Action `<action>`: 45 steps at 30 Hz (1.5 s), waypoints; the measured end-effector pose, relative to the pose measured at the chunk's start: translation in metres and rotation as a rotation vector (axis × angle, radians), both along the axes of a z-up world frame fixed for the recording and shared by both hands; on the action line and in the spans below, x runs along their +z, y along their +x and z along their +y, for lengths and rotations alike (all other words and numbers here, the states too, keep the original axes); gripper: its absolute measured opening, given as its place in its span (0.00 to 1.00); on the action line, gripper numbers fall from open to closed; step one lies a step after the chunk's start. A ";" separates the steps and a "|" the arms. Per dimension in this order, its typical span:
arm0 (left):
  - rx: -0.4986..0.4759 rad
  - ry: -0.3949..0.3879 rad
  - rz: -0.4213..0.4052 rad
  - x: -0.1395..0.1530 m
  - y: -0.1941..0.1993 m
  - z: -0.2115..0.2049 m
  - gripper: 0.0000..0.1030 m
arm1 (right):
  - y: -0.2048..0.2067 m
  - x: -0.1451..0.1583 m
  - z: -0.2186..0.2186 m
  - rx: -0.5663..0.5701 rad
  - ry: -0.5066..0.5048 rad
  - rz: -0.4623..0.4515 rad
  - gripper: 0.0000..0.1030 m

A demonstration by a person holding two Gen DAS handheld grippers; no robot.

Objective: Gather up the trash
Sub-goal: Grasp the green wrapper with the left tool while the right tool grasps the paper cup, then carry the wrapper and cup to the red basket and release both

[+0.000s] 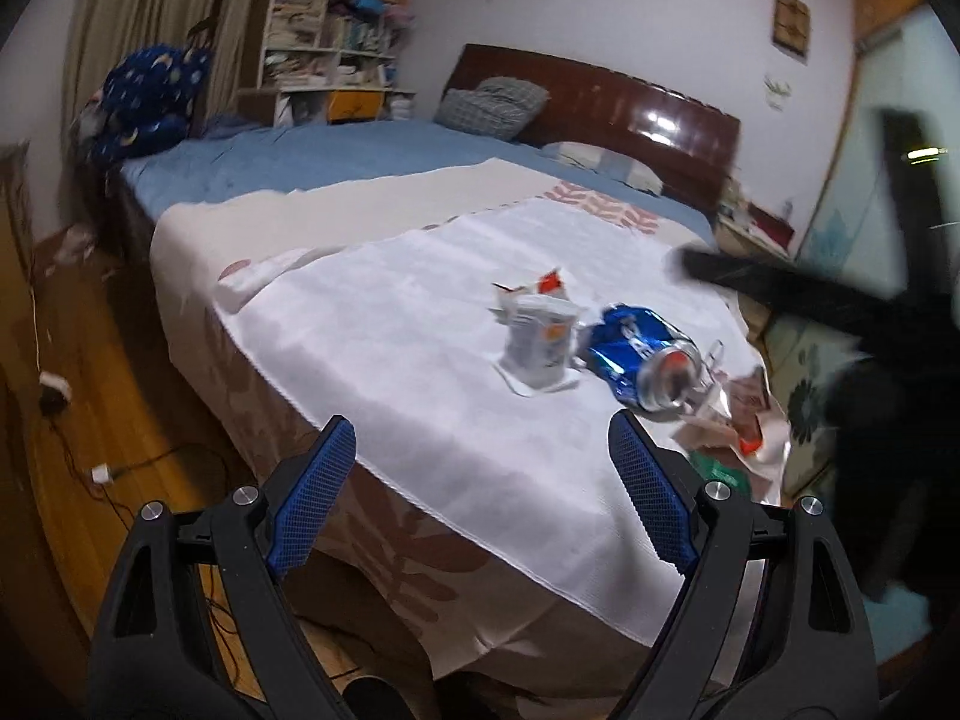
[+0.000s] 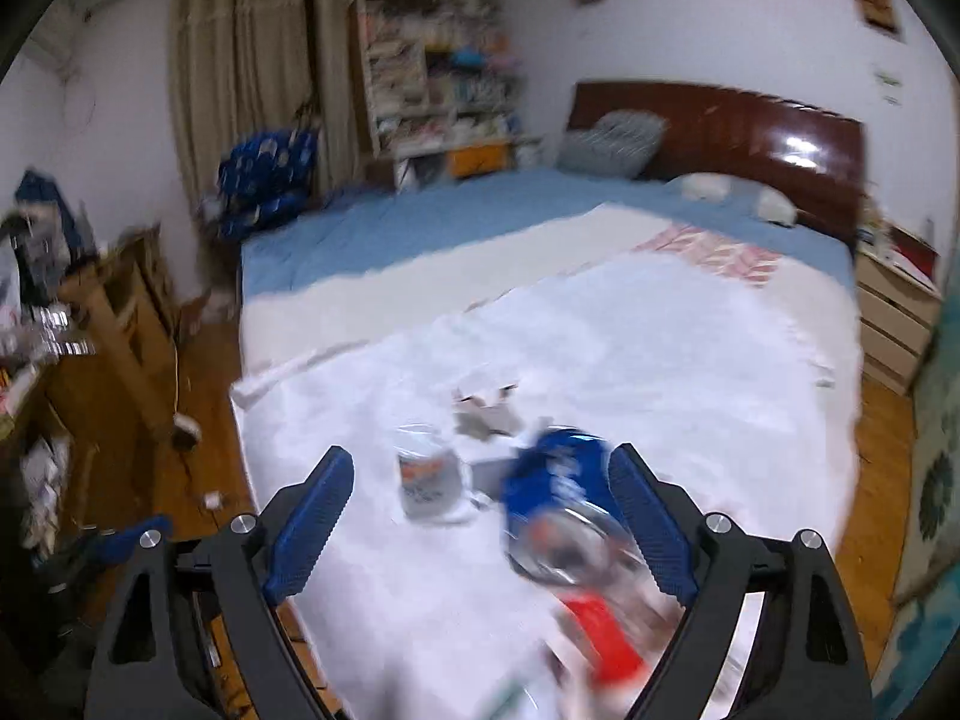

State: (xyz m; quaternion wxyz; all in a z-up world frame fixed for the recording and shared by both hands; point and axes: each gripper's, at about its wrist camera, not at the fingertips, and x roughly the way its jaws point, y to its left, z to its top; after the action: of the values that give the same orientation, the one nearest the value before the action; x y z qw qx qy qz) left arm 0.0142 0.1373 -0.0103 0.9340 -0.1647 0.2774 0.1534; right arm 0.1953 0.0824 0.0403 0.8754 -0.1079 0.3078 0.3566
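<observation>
Currently both grippers empty, fingers apart | left gripper (image 1: 480,468) lower centre, short of trash | right gripper (image 2: 480,498) over bed (image 2: 660,348), crushed blue can (image 2: 558,498) beside its right finger, likely first pickup | white wrapper (image 1: 537,342) centre frame

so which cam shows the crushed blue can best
The left wrist view: the crushed blue can lies sharp and whole on the white cloth. In the right wrist view it is motion-blurred, beside one finger of the right claw.
</observation>
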 end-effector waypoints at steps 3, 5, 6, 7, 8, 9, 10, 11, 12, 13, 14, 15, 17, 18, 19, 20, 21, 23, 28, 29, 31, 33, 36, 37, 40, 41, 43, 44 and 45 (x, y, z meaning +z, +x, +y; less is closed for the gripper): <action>0.024 -0.079 -0.011 -0.004 0.000 0.015 0.83 | 0.018 -0.023 0.036 -0.007 -0.038 0.029 0.82; 0.031 -0.094 -0.017 -0.005 0.003 0.021 0.83 | 0.033 -0.044 0.057 -0.013 -0.058 0.092 0.82; 0.030 -0.093 -0.021 -0.004 0.003 0.023 0.83 | 0.038 -0.052 0.063 -0.016 -0.068 0.113 0.80; 0.029 -0.089 -0.021 -0.004 0.004 0.024 0.83 | 0.045 -0.063 0.071 -0.024 -0.084 0.138 0.73; 0.026 -0.086 -0.023 -0.004 0.004 0.027 0.83 | 0.051 -0.071 0.076 -0.033 -0.102 0.171 0.65; 0.024 -0.081 -0.024 -0.004 0.005 0.028 0.83 | 0.053 -0.076 0.078 -0.030 -0.102 0.195 0.44; 0.026 -0.077 -0.023 -0.004 0.006 0.030 0.83 | 0.053 -0.080 0.075 -0.031 -0.090 0.199 0.40; 0.028 -0.079 -0.023 -0.004 0.006 0.032 0.83 | 0.050 -0.077 0.070 -0.029 -0.055 0.198 0.40; 0.031 -0.088 -0.023 -0.005 0.007 0.035 0.83 | 0.046 -0.075 0.068 -0.023 -0.035 0.197 0.40; 0.033 -0.097 -0.026 -0.006 0.007 0.039 0.83 | 0.043 -0.070 0.064 -0.013 -0.008 0.195 0.40; 0.037 -0.106 -0.027 -0.006 0.008 0.041 0.83 | 0.039 -0.064 0.060 -0.006 0.017 0.191 0.40; 0.040 -0.109 -0.032 -0.006 0.008 0.044 0.83 | 0.031 -0.050 0.050 0.001 0.063 0.179 0.40; 0.043 -0.117 -0.040 -0.005 0.008 0.047 0.83 | 0.021 -0.030 0.034 0.009 0.122 0.160 0.40; 0.041 -0.128 -0.048 -0.005 0.008 0.047 0.83 | 0.012 -0.012 0.020 0.013 0.168 0.141 0.40; 0.035 -0.141 -0.050 -0.005 0.009 0.047 0.83 | 0.002 0.004 0.004 0.027 0.212 0.129 0.40; 0.028 -0.150 -0.051 -0.006 0.011 0.046 0.83 | -0.005 0.015 -0.008 0.029 0.238 0.123 0.40; 0.013 -0.159 -0.052 -0.006 0.013 0.043 0.83 | -0.016 0.030 -0.030 0.025 0.287 0.112 0.40; -0.038 -0.183 -0.052 -0.008 0.021 0.033 0.83 | -0.037 0.053 -0.076 -0.001 0.336 0.084 0.40; -0.219 -0.218 0.022 -0.018 0.050 -0.010 0.83 | -0.078 0.057 -0.181 -0.110 0.362 0.075 0.40; -0.248 -0.210 0.034 -0.020 0.055 -0.020 0.83 | -0.084 0.052 -0.197 -0.133 0.350 0.077 0.40; -0.318 -0.213 0.052 -0.022 0.067 -0.043 0.83 | -0.095 0.031 -0.235 -0.197 0.318 0.097 0.40; -0.375 -0.208 0.091 -0.028 0.080 -0.065 0.83 | -0.102 0.006 -0.263 -0.239 0.296 0.125 0.40; -0.411 -0.174 0.165 -0.041 0.099 -0.088 0.83 | -0.107 -0.033 -0.293 -0.291 0.278 0.179 0.40; -0.414 -0.172 0.181 -0.045 0.105 -0.093 0.83 | -0.107 -0.043 -0.301 -0.306 0.273 0.199 0.40; -0.415 -0.191 0.208 -0.055 0.115 -0.101 0.67 | -0.097 -0.063 -0.311 -0.325 0.272 0.249 0.40; -0.420 -0.199 0.233 -0.060 0.119 -0.103 0.28 | -0.096 -0.064 -0.312 -0.327 0.252 0.235 0.40; -0.407 -0.186 0.278 -0.067 0.123 -0.106 0.06 | -0.094 -0.065 -0.308 -0.321 0.222 0.207 0.40; -0.401 -0.187 0.276 -0.067 0.121 -0.106 0.06 | -0.093 -0.064 -0.307 -0.319 0.222 0.204 0.40; -0.396 -0.192 0.270 -0.066 0.119 -0.105 0.05 | -0.093 -0.064 -0.309 -0.315 0.228 0.208 0.40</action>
State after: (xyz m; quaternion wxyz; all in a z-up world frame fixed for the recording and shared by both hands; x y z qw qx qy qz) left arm 0.1334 0.0321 -0.0764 0.8803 -0.1734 0.4398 -0.0388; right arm 0.1023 -0.2264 -0.0235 0.8904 0.0783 0.3671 0.2573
